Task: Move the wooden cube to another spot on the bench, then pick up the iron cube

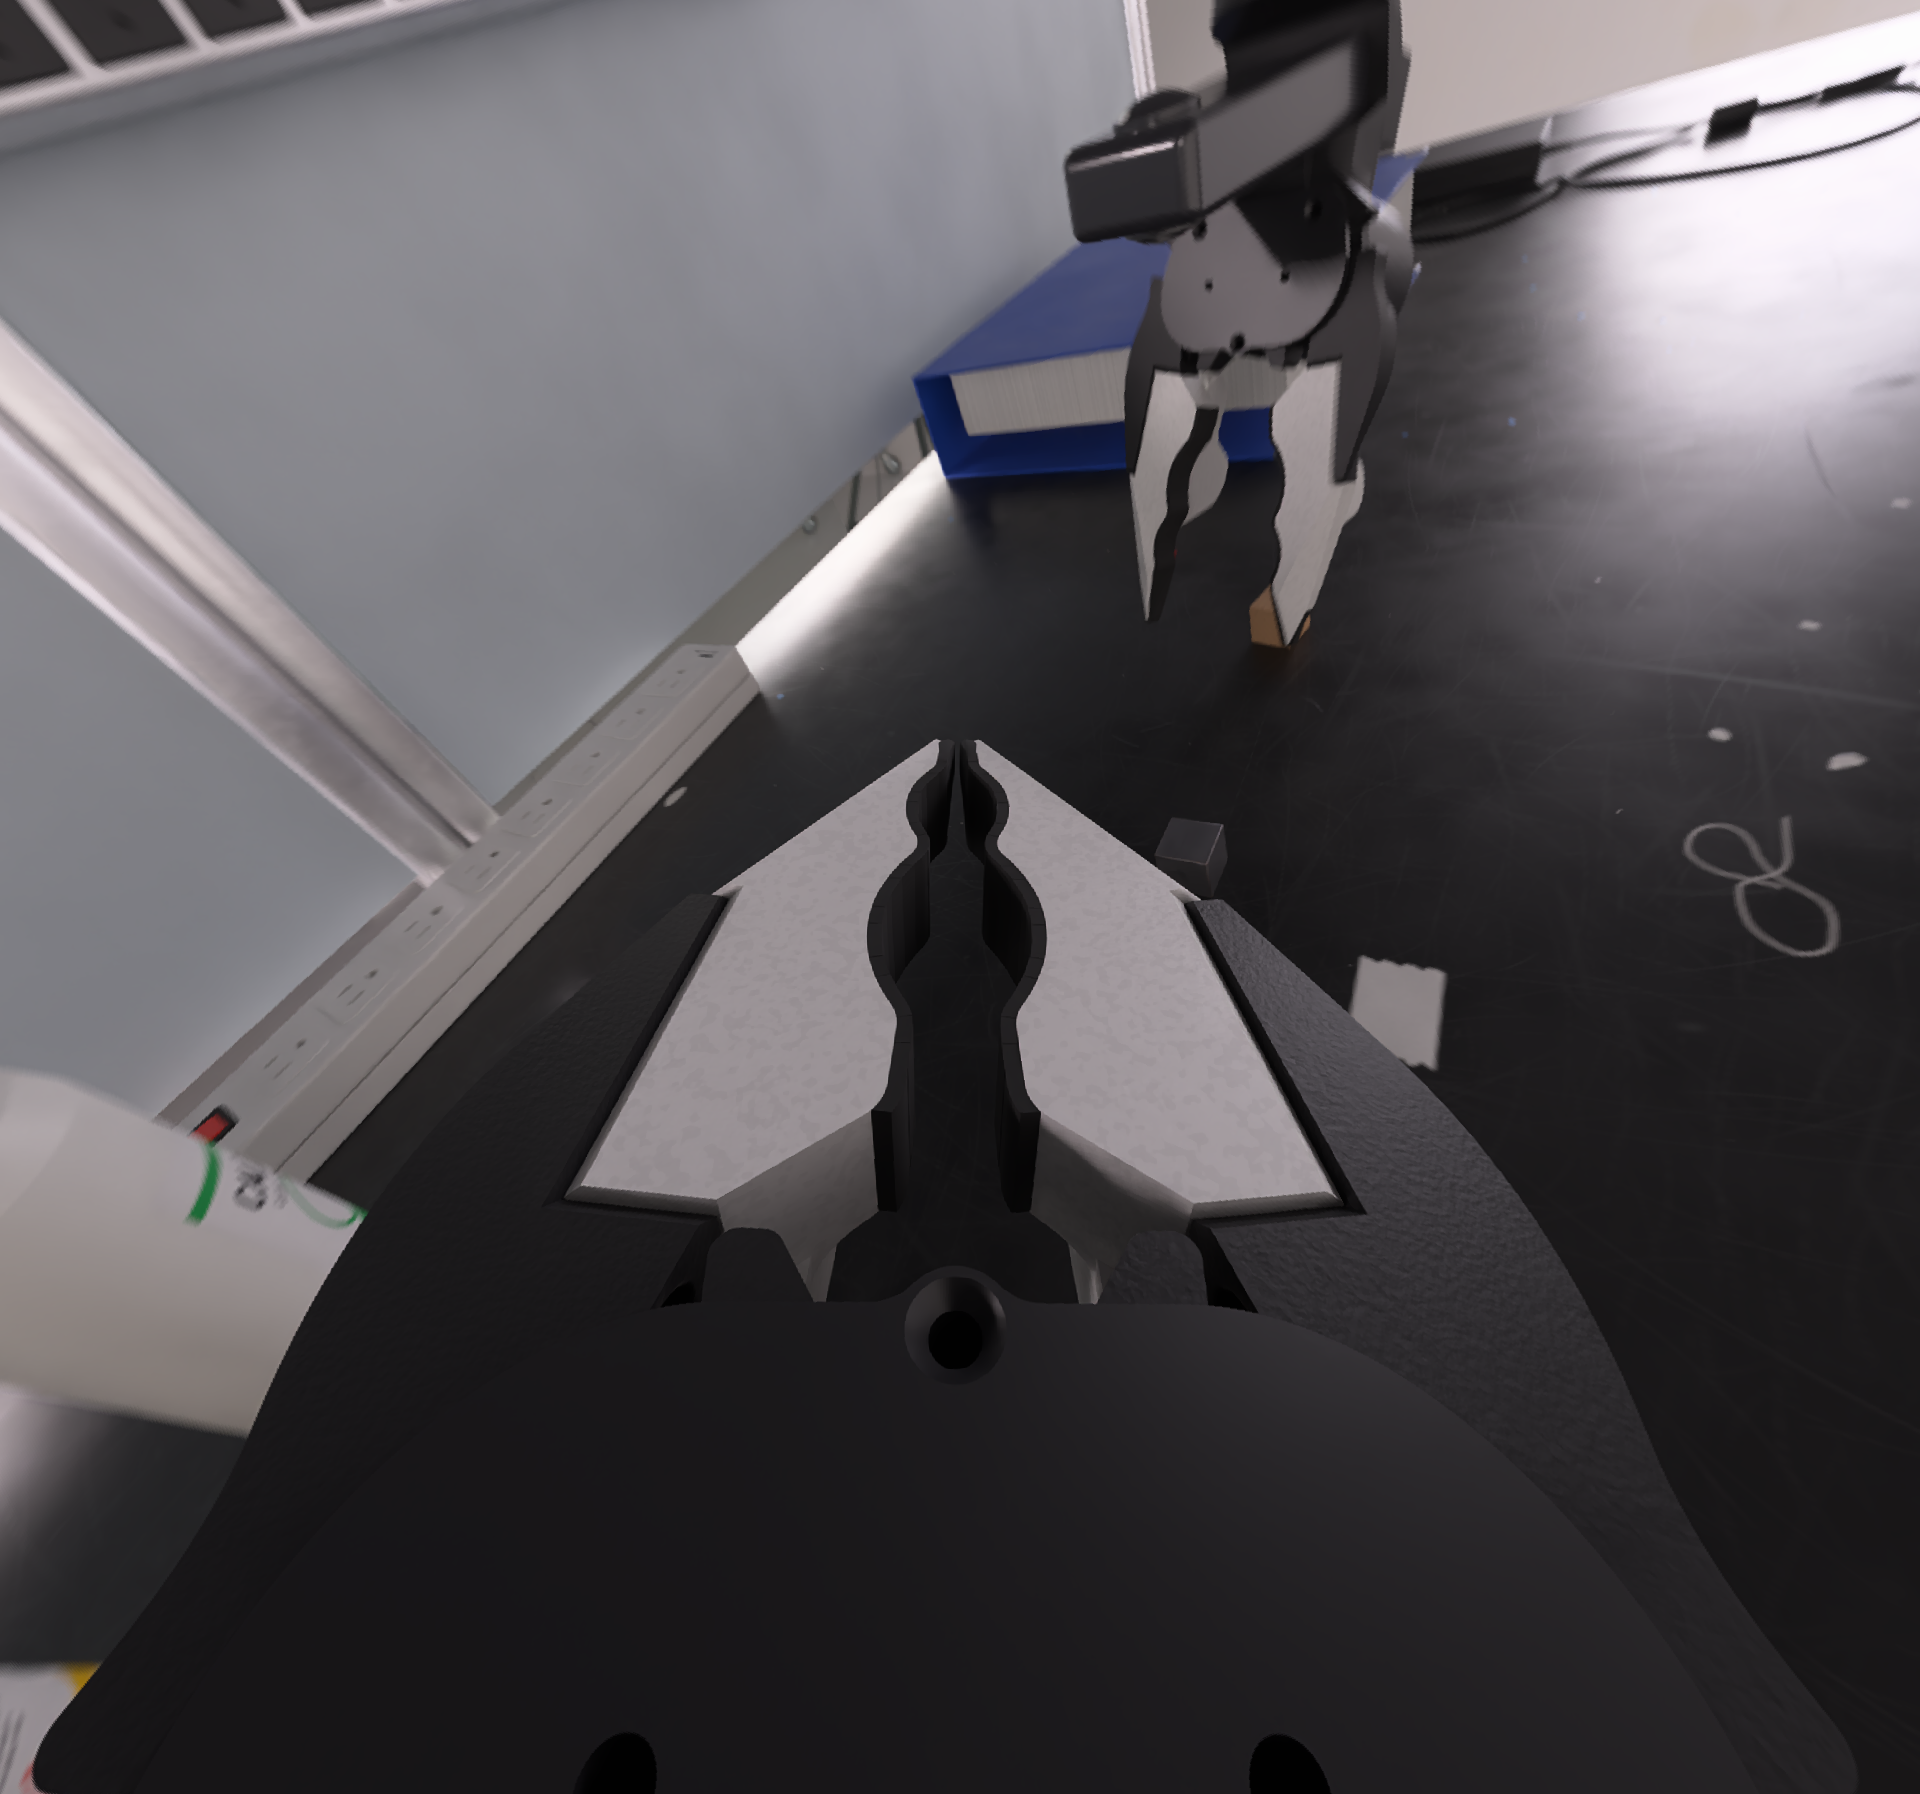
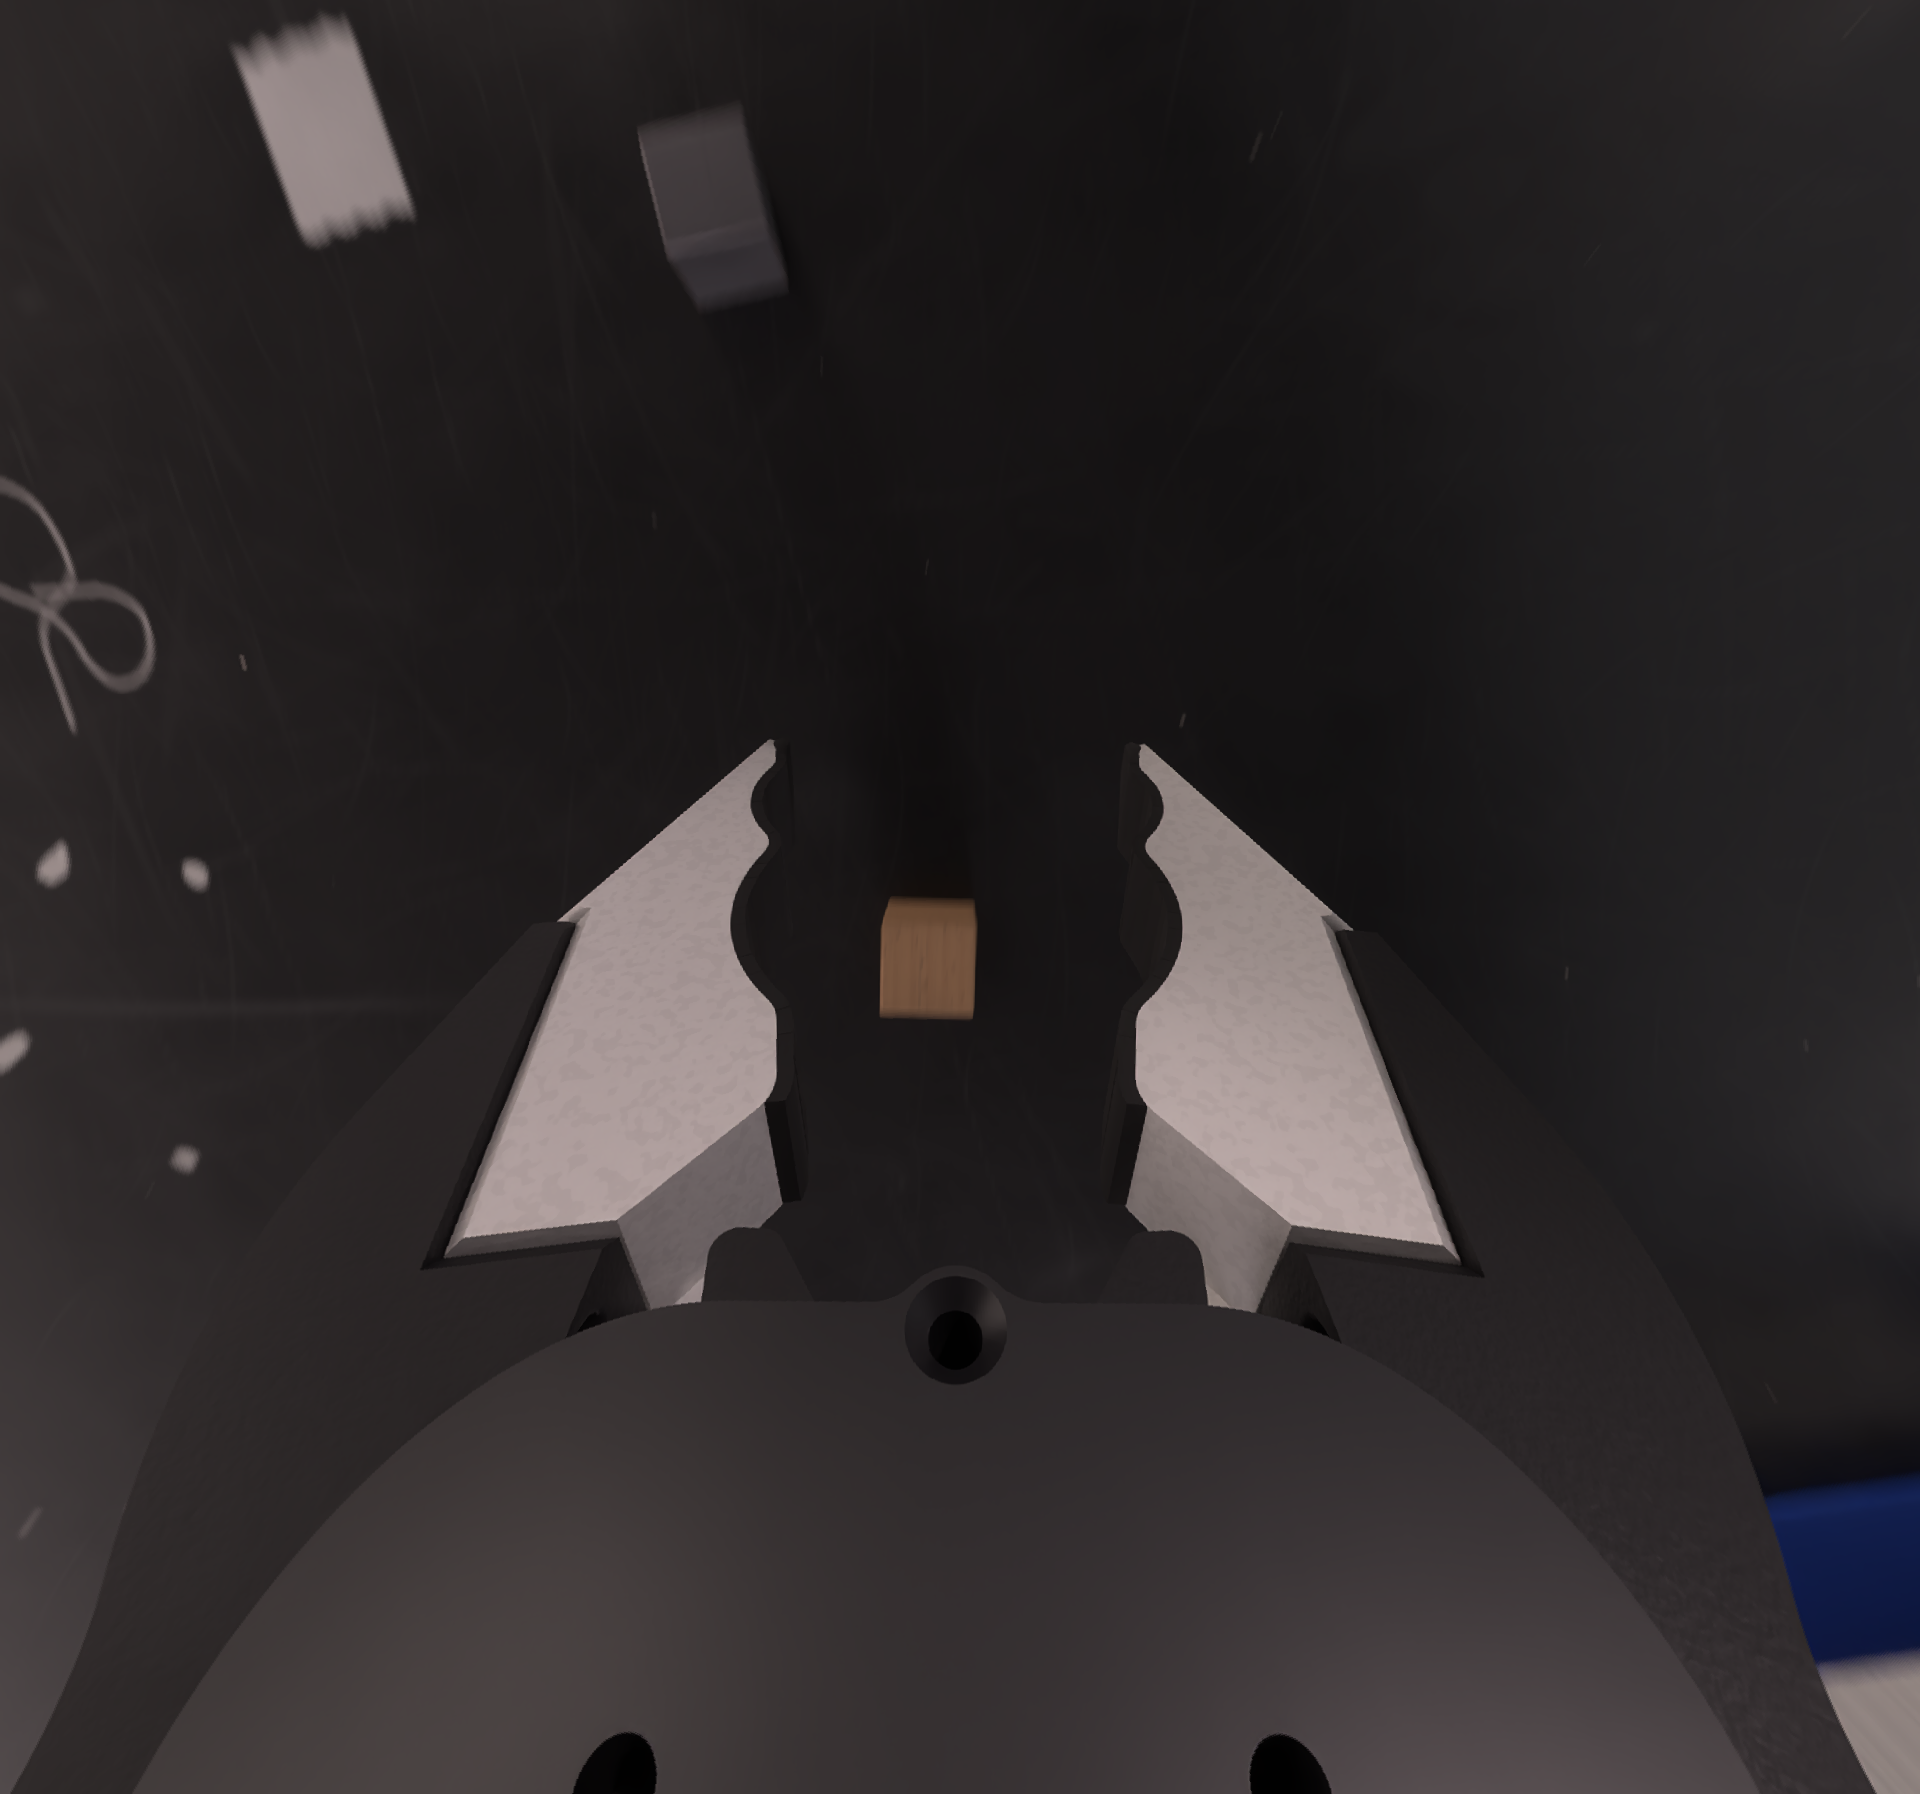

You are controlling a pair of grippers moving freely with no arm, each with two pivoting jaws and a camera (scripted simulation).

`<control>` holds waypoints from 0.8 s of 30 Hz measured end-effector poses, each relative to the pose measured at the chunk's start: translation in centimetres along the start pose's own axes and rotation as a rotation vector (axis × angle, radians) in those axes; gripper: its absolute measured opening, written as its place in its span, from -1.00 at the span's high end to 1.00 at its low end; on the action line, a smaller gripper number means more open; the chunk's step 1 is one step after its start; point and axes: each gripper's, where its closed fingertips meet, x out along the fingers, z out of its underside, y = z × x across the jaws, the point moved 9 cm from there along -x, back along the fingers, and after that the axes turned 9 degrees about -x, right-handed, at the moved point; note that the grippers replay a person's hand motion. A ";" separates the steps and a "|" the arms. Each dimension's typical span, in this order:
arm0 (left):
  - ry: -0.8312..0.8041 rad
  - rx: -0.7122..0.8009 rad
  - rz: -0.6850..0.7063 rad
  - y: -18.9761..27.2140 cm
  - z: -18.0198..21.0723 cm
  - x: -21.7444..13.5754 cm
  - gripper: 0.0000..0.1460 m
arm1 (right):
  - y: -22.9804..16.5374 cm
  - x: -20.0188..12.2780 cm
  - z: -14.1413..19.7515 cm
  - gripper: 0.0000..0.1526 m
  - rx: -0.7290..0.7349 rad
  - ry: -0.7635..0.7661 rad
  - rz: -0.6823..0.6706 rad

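Left wrist view: left gripper (image 1: 954, 747), tips pressed together and empty, hangs frame centre. Small dark grey iron cube (image 1: 1191, 851) sits on the scratched black bench (image 1: 1558, 601), right of those tips. Upper right, right gripper (image 1: 1226, 591) stands spread over the small tan wooden cube (image 1: 1270, 618).

Right wrist view: fingers wide, the wooden cube centred between them, untouched. Advice: descend straight, keep it centred, close evenly. The iron cube lies upper left.

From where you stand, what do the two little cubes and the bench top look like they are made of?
The tan cube looks like bare wood: pale brown with faint grain lines. The grey cube looks like dull metal, plain and matte, though blurred here. The bench seems a hard black slab, scuffed with fine pale scratches.
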 end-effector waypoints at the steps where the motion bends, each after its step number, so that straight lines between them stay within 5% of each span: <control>1: -0.016 0.008 0.015 -0.2 0.3 1.0 0.99 | -0.1 -0.1 0.0 0.19 -0.005 -0.085 -0.017; 7: 0.017 0.018 0.071 1.4 2.4 3.0 0.99 | -0.6 0.0 1.6 0.36 0.067 -0.533 -0.117; 14: 0.082 0.009 0.065 2.1 2.8 1.7 0.99 | -0.4 2.4 -0.4 0.53 0.034 -0.841 -0.144; 16: 0.121 0.023 0.053 2.0 2.7 1.3 0.99 | -0.3 2.8 -0.8 0.73 -0.005 -0.898 -0.162; 20: 0.202 0.030 0.047 1.7 2.2 0.1 0.99 | 0.4 1.5 -0.4 0.73 0.047 -0.684 -0.220; 24: 0.230 0.001 0.050 1.3 2.2 -0.9 0.99 | 1.2 -2.5 -1.4 0.73 0.131 -0.038 -0.270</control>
